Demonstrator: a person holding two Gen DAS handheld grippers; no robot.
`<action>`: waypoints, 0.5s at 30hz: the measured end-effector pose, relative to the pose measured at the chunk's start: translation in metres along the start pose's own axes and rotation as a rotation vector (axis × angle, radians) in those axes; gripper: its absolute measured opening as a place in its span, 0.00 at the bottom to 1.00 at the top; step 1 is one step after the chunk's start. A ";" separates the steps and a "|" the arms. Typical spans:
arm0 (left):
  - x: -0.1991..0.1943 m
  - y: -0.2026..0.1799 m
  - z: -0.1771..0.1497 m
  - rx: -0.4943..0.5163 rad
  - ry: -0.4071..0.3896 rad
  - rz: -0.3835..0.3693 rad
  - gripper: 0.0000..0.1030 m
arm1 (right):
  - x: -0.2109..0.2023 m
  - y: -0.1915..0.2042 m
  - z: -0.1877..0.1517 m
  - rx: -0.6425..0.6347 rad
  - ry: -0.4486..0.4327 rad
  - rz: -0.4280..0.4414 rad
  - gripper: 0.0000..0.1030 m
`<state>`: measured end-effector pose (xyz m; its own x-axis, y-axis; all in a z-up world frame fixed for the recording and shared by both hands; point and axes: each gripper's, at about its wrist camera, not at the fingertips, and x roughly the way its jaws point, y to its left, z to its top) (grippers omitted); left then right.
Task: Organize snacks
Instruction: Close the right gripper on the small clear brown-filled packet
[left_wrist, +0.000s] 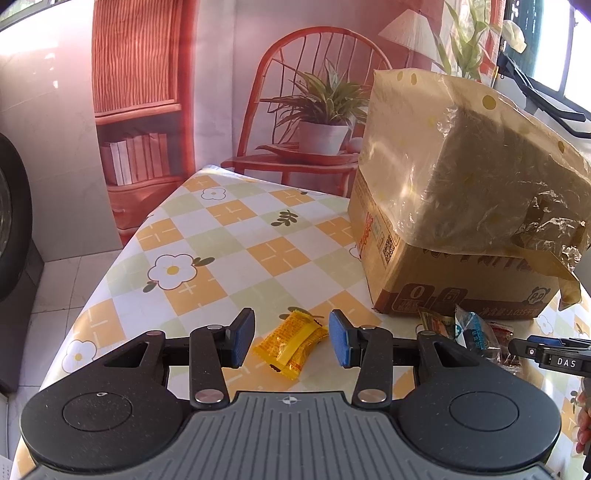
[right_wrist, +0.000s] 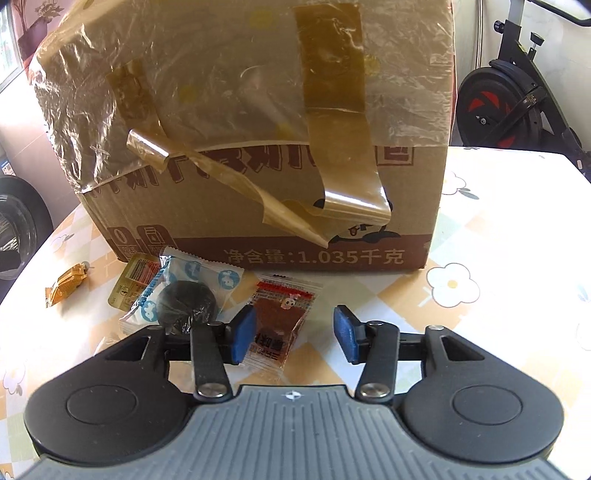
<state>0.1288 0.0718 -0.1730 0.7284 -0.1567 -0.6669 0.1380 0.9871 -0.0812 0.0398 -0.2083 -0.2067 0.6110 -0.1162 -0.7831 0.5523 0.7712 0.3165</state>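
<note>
Both jaws stand open, nothing gripped. Left gripper (left_wrist: 291, 338) frames a crinkly yellow candy packet (left_wrist: 291, 341) at lower centre; right gripper (right_wrist: 294, 332) sits by a flat red sachet (right_wrist: 282, 317), its left pad over the sachet's edge. Step looks like pick-up; next move needs closing squarely. Taped cardboard box (right_wrist: 258, 129), glossy film, fills upper frame.

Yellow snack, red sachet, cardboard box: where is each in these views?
Yellow snack (left_wrist: 291, 343): left wrist view, middle of the wrapper.
Red sachet (right_wrist: 282, 314): right wrist view, its dark centre.
Cardboard box (right_wrist: 258, 236): right wrist view, bare lower front wall.
</note>
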 end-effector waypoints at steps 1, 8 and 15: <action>0.000 0.000 0.000 -0.001 0.001 0.001 0.45 | 0.002 0.000 0.000 0.005 0.001 0.006 0.52; 0.001 -0.001 0.000 -0.002 0.001 -0.001 0.45 | 0.018 0.019 0.006 -0.039 0.017 -0.003 0.59; 0.003 0.001 0.000 -0.003 -0.001 0.002 0.45 | 0.022 0.028 -0.001 -0.160 0.018 -0.089 0.60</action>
<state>0.1312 0.0720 -0.1750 0.7291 -0.1550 -0.6666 0.1349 0.9875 -0.0820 0.0681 -0.1886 -0.2152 0.5529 -0.1781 -0.8140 0.5055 0.8483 0.1578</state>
